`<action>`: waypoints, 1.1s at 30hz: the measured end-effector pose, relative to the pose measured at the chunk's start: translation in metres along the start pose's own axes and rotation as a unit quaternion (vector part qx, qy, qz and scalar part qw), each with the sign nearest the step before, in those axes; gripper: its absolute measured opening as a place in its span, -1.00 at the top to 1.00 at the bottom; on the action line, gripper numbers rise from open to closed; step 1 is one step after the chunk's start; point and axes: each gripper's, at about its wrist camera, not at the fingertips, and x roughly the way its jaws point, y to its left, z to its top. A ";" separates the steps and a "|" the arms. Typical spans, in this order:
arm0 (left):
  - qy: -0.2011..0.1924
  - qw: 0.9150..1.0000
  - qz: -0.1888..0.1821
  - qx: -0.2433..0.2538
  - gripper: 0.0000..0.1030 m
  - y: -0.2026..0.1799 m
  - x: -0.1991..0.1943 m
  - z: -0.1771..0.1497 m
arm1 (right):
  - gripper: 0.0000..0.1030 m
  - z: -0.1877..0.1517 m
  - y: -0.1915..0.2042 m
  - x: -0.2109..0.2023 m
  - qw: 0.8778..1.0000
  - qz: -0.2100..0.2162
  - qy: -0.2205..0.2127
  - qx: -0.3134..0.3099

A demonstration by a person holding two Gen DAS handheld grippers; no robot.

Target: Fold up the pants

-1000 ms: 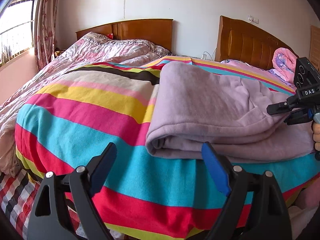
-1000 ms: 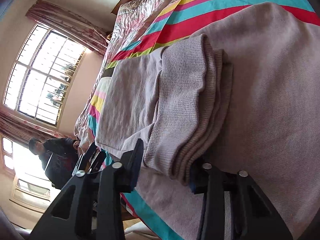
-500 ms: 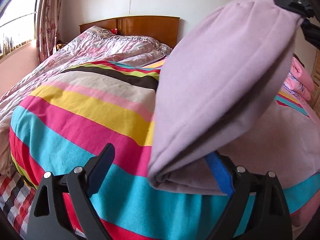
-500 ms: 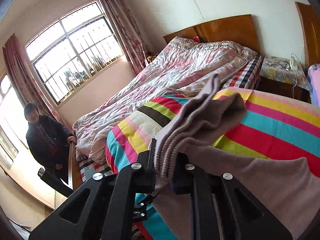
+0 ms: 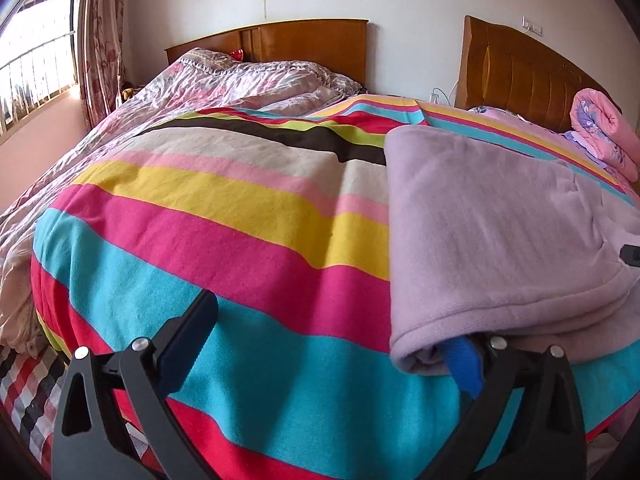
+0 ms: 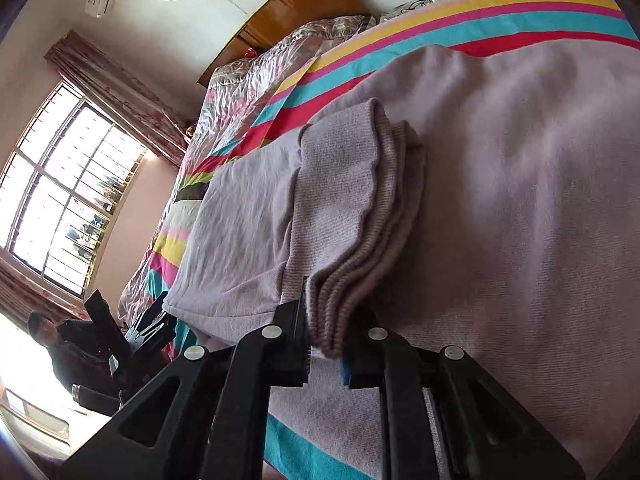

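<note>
My right gripper (image 6: 324, 354) has swung the pants (image 5: 492, 216) up and laid them back down by the striped blanket's (image 5: 224, 216) near edge — cuffs (image 6: 352, 248) remain clenched. My left gripper (image 5: 328, 344) has just spread wide, released — fold apparently complete.

Daylight floods in from the window (image 6: 68, 196), which I see blown out to white in both views, its glare washing the nearby wall. The striped blanket (image 5: 224, 216) is bright and sharply rendered on my left camera. Soft shadows sit under the folded pants (image 6: 360, 216). Fisheye bending curves the headboard (image 5: 280, 40), and dark vignetting fills every corner. No motion blur.
</note>
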 end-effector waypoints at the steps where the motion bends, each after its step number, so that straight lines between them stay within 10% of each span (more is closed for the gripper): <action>1: -0.002 1.000 0.005 0.005 -0.97 -0.001 -0.002 0.001 | 0.75 0.002 0.006 -0.006 1.000 0.003 -0.008 -0.009; 23: -0.002 0.999 0.014 0.030 -0.97 -0.003 -0.014 -0.007 | 0.75 -0.016 -0.012 0.008 1.000 -0.007 0.020 -0.002; 29: -0.014 0.998 0.053 0.039 -0.97 0.006 -0.063 -0.005 | 0.20 -0.010 0.001 -0.024 0.992 -0.099 -0.013 -0.072; 33: -0.069 0.997 -0.026 0.015 -0.97 -0.010 -0.091 0.051 | -0.09 0.008 0.029 -0.026 0.966 -0.154 -0.047 -0.204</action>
